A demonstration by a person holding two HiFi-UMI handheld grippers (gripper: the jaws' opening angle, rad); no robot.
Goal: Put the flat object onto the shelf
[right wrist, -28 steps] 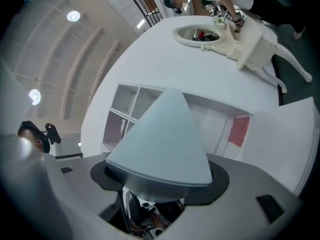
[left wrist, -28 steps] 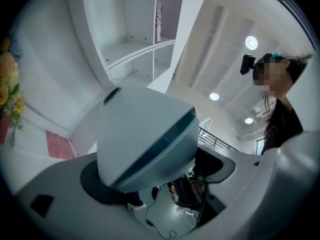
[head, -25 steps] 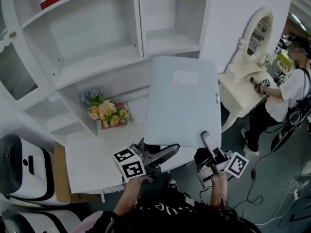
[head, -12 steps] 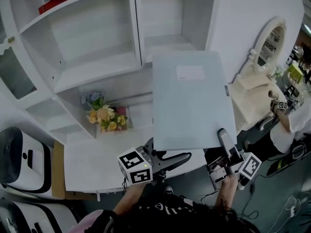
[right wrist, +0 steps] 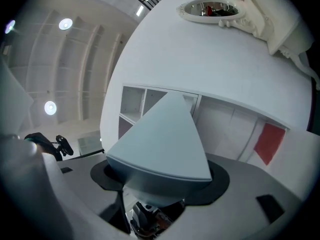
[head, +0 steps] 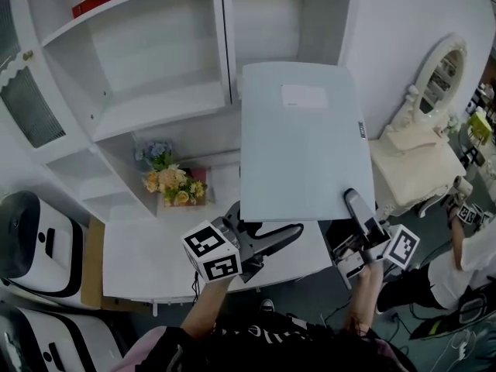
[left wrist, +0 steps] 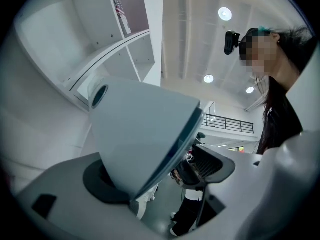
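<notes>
White open-fronted shelf unit (head: pixel 155 99): compartments facing the person, the right-hand one behind the folder's far edge. White tabletop (head: pixel 147 254) lies below it.

Pale blue-grey flat folder (head: pixel 298 153): held in the air in front of the shelf unit, above the table, not resting on any shelf board.

Right gripper (head: pixel 353 204): jaws closed on the folder's near right corner, one finger lying on its top face.

Left gripper (head: pixel 260 227): at the near left corner, jaws apart; the folder leans on one pad, the other stands clear.

Bunch of yellow and blue flowers (head: pixel 174 184): on the table, left of the folder.
</notes>
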